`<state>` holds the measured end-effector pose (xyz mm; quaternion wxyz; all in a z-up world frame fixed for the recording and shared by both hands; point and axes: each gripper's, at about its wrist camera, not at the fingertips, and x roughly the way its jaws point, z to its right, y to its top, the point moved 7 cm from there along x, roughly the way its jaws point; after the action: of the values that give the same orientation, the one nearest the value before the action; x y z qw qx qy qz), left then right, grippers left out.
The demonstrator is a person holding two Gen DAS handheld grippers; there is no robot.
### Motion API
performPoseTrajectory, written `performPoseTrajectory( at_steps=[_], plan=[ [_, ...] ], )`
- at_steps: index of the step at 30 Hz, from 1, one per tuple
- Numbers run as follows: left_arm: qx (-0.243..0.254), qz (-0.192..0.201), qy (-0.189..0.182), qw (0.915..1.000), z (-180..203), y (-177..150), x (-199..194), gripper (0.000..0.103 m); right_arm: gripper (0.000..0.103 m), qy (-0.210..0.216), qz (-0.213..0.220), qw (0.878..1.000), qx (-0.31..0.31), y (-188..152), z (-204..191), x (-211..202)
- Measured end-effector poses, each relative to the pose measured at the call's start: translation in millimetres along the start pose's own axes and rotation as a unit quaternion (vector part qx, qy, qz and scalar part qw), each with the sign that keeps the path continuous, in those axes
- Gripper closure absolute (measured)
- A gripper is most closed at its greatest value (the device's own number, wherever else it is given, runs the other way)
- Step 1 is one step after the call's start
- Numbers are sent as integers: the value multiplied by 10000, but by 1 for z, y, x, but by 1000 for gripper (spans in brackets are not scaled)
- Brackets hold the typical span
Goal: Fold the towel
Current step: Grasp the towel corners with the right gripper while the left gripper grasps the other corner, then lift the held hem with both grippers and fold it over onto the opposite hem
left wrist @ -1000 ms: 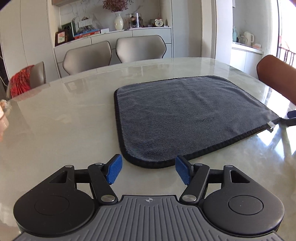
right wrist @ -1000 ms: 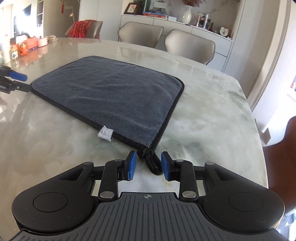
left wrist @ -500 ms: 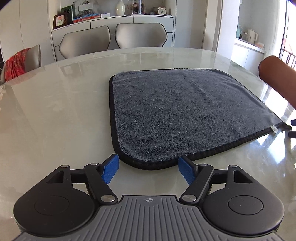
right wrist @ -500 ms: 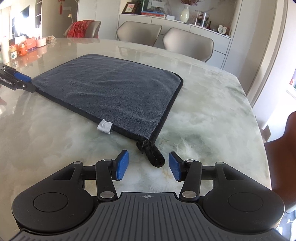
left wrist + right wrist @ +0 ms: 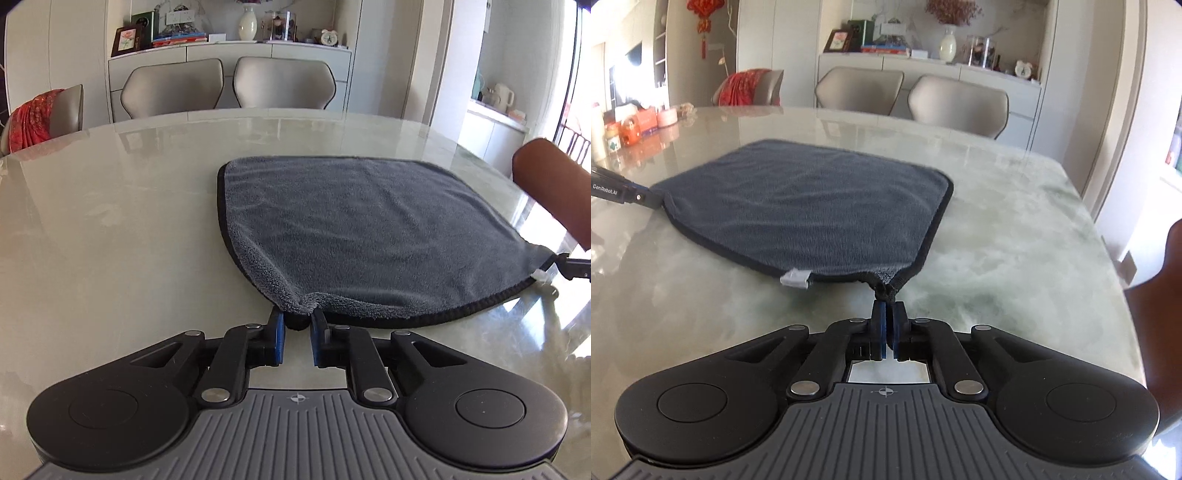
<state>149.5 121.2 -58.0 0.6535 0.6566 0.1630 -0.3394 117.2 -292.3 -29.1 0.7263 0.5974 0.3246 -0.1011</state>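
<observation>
A dark grey towel (image 5: 369, 229) with black edging lies spread on the marble table (image 5: 110, 240); it also shows in the right wrist view (image 5: 812, 206). My left gripper (image 5: 298, 319) is shut on the towel's near left corner, which is bunched and raised off the table. My right gripper (image 5: 887, 314) is shut on the near right corner with its hanging loop. The near edge with a white label (image 5: 795, 278) hangs lifted between the two corners. Each gripper shows at the far corner in the other's view: the right gripper (image 5: 574, 267) and the left gripper (image 5: 628, 194).
Two grey chairs (image 5: 229, 86) stand at the far side, with a sideboard behind. A brown chair back (image 5: 550, 184) is at the right edge. Jars and boxes (image 5: 631, 127) sit at the table's far left. A chair with red cloth (image 5: 33, 118) stands left.
Both grippers moved in and closed on the near corners. The corners and near edge have risen off the table.
</observation>
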Motion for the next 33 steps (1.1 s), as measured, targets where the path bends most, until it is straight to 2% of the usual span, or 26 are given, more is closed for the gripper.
performPoseTrajectory(
  at_steps=[8,17,19,24,30,32,33],
  plan=[
    [36,328,59,9994,-4,32,-13,89,99,-85,360,9992,122,34,14,-4],
    [117,489,225,9985,-9,80,4,90,99,-177,529,9979,323,77,40,22],
    [183,542,438,9974,-16,97,13,91,99,-204,534,9976,402,87,47,31],
    [47,450,562,9974,-33,121,41,91,99,-265,480,9967,603,113,66,67],
    [254,174,542,9981,-40,112,63,88,99,-358,56,9977,581,111,73,110],
    [354,-44,557,9978,-44,104,73,82,99,-357,-37,9977,573,105,70,116],
    [362,-193,487,9980,-46,99,80,75,99,-345,-56,9978,569,103,70,118]
  ],
)
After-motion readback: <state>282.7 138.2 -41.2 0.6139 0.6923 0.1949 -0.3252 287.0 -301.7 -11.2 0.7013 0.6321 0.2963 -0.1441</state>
